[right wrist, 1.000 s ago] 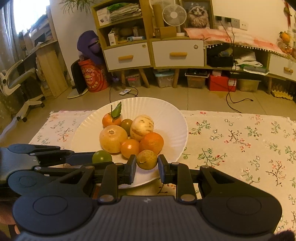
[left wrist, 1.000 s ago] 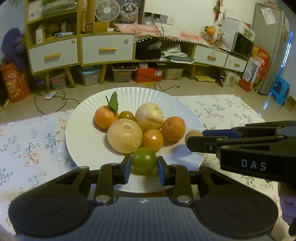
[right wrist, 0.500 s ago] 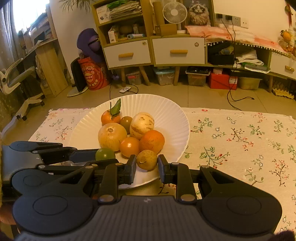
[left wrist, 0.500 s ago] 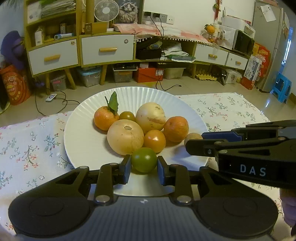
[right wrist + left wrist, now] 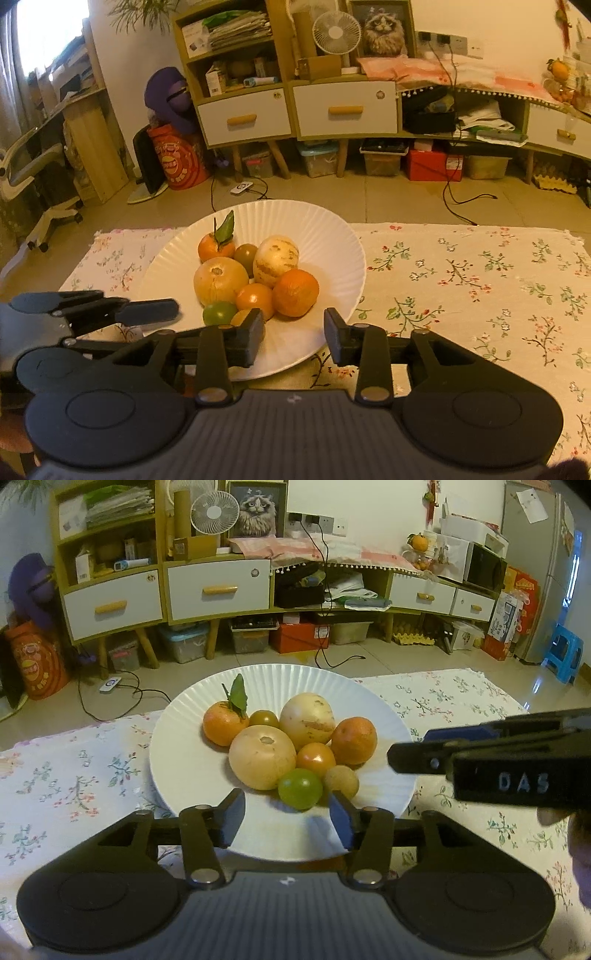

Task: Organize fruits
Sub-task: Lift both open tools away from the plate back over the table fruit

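Table under floral cloth (image 5: 461, 288); white plate (image 5: 332, 236) rests on cloth.

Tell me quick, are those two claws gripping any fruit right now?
Left gripper: open, jaws just opening; the green fruit sits free on the plate.
Right gripper: open, jaws just opening, holding nothing; the small yellowish fruit lies released.

Dim warm indoor light, fisheye-bent edges
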`<state>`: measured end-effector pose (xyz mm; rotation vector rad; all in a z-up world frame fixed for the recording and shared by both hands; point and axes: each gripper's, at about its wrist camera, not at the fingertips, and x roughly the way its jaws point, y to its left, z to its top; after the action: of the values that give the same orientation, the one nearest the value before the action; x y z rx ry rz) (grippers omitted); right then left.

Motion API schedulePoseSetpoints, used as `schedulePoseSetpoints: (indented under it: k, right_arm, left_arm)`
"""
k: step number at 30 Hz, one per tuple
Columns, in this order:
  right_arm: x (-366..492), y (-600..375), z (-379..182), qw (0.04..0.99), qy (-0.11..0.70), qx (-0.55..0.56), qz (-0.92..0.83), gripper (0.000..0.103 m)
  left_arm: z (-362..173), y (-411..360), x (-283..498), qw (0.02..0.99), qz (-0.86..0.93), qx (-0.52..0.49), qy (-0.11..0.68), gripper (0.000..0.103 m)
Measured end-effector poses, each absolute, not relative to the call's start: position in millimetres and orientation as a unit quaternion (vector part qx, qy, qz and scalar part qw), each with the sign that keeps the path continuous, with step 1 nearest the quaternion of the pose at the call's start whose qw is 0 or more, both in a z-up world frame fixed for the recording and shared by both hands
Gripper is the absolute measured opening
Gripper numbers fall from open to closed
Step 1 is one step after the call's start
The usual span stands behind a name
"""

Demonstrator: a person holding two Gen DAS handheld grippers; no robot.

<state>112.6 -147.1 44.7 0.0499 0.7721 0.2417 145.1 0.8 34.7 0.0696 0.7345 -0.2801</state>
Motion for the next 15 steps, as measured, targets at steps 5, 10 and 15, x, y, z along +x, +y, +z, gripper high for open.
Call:
schedulePoseSetpoints:
  k: [5,10,15]
  right_arm:
    - [103.9,-148.5,54.0,0.922,0.371,0.027,0.109,0.051]
    - [91.6,-149.6,62.5,0.922,0.368,0.032,0.112,0.067]
    - [79.2,-146.6,70.2,0.924,0.366,0.024,0.106,0.078]
  left_arm:
    - [42.1,8.8,132.3,0.925,-0.129,0.041,0.356,0.05]
    - [48.7,16.4,119.0,0.922,-0.116,0.052,0.365,0.059]
    - [56.1,25.3,103.3,0.922,-0.106,0.056,0.369,0.076]
